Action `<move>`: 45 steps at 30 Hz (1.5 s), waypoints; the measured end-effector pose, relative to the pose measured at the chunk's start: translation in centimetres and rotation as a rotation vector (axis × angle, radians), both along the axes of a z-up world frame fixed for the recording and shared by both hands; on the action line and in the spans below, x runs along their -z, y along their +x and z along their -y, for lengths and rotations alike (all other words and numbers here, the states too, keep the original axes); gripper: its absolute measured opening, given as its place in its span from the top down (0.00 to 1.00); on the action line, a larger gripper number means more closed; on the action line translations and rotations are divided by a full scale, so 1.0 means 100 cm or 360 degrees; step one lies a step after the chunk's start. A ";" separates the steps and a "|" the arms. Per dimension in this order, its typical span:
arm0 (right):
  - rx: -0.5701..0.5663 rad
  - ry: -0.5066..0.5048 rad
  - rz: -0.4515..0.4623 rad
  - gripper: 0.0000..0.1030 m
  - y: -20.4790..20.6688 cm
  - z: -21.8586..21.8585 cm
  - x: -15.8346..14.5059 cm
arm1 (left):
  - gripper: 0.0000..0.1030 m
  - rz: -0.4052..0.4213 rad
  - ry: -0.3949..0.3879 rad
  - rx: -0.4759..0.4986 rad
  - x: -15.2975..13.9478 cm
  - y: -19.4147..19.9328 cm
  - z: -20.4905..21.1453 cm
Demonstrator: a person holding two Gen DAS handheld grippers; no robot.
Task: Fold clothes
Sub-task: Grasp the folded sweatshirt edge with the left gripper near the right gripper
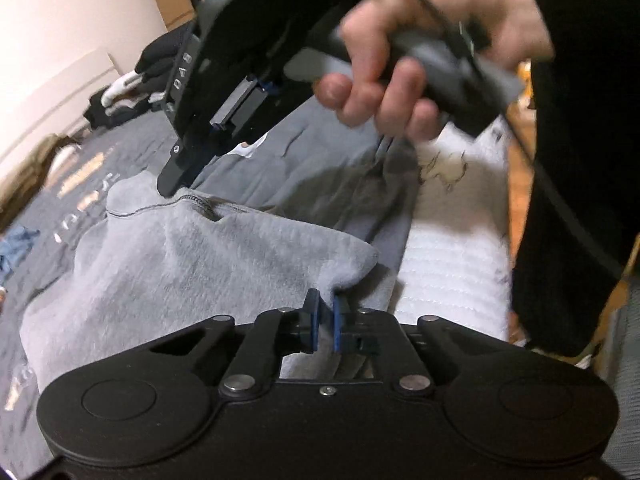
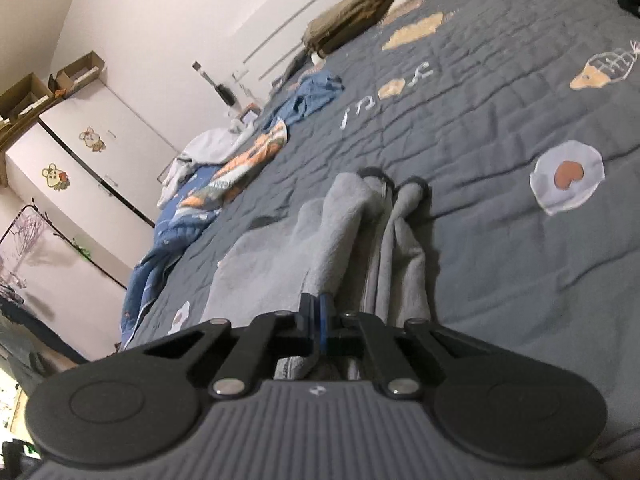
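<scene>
Left gripper [image 1: 326, 304] clamped on grey fleece garment [image 1: 180, 256] corner, six o'clock; right gripper [image 2: 320, 312] pinching its waistband, legs trailing toward twelve across quilted bedspread [image 2: 500, 120].

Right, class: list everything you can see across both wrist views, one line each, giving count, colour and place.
Fleece garment: one, light grey, on the bed, pinched at two edges.
Quilt: one, dark grey with egg and fish patches, covering the bed.
Blue cloth: one, crumpled at the quilt's far side.
Blue and orange blanket: one, bunched at the bed's left edge.
Olive bundle: one, by the wall.
Cabinet: one, white with animal stickers.
Cardboard boxes: several, brown, on top of the cabinet.
Left tool: black, shut on the garment's corner.
Right tool: black, shut on the garment.
Hand: one, gripping the right tool's handle.
</scene>
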State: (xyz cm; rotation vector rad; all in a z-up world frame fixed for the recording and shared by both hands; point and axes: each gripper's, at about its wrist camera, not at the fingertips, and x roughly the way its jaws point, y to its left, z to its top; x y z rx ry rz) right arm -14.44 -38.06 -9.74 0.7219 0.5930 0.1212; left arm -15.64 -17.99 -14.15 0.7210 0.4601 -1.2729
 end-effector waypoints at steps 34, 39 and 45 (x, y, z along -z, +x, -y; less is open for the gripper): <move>-0.0309 0.0013 -0.0150 0.63 0.028 -0.001 -0.006 | 0.65 0.0321 -0.0050 0.0122 0.015 -0.023 0.011; -0.0216 0.0024 -0.0181 1.00 0.028 0.003 -0.001 | 0.94 0.0233 -0.0010 0.0157 0.021 -0.018 0.016; -0.0022 -0.0001 -0.0005 1.00 0.011 0.024 -0.027 | 0.95 -0.0065 -0.0090 0.0157 -0.005 -0.004 0.002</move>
